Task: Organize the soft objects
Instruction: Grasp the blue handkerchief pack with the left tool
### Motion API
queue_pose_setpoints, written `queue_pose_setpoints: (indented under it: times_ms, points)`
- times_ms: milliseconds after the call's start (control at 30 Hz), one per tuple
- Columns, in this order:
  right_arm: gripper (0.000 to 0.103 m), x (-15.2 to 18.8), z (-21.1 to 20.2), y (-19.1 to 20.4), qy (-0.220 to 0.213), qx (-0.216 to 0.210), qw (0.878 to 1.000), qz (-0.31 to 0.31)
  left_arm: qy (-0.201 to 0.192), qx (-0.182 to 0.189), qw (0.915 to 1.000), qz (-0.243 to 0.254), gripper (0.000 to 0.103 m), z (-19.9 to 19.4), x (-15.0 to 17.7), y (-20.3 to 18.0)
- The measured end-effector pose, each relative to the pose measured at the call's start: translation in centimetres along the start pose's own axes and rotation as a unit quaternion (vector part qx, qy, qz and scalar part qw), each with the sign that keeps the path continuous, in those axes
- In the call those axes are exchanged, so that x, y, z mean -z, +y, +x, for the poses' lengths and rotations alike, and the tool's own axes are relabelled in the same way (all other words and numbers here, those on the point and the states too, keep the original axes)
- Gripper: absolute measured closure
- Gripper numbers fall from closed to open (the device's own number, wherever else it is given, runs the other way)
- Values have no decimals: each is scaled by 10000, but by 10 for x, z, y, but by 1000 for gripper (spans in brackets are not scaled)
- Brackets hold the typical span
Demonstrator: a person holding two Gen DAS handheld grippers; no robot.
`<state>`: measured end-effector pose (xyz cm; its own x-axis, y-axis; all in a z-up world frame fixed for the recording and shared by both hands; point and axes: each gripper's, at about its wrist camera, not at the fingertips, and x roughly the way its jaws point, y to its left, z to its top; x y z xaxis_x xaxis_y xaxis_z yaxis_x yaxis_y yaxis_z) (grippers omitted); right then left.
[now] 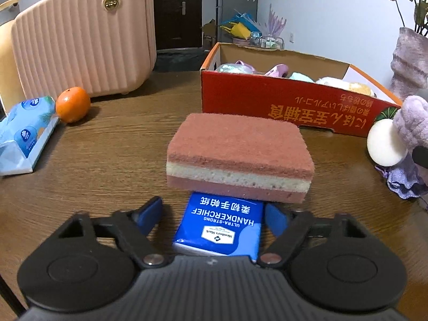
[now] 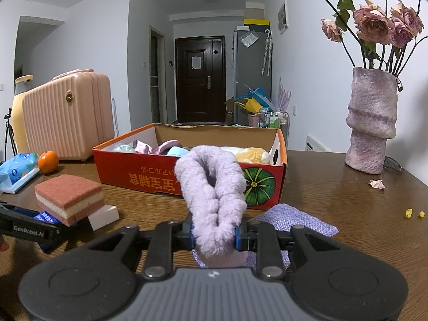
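Open left tongs (image 1: pixel 212 215) astride blue handkerchief pack (image 1: pixel 222 224) beneath pink sponge (image 1: pixel 240 157).

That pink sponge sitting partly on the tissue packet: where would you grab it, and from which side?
Probably across the two short ends of the sponge, coming in level from the near side where the left tool sits open. The sponge is a flat block lying tilted on the handkerchief packet, so its layered sides are exposed, and the open fingers look wide enough.
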<state>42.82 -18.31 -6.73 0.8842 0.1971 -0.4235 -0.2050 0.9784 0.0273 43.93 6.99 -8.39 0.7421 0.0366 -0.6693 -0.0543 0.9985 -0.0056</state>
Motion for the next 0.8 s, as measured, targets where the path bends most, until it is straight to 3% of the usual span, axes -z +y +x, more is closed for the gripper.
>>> queue_pose_setpoints:
  times_ms: [67,100,333,600,800]
  points:
    - [78,0,0,0,3,-4,10000,-3,-48,21,10000,27,48,-2,0,-1]
    - [78,0,0,0,2,-4,10000,-3,-67,44,10000,32,49,-3,0,-1]
    - [78,0,0,1,-1,3,10000,-11,-224,6,9997,-20,51,-12,0,0]
    - [78,-1,-4,3,-126,69,9999,-30,-919,-34,9957,-97,51,-60,11,-1]
    - [78,0,-17,6,-397,134,9991,-120,-1090,93,9940,-78,51,-93,23,-10]
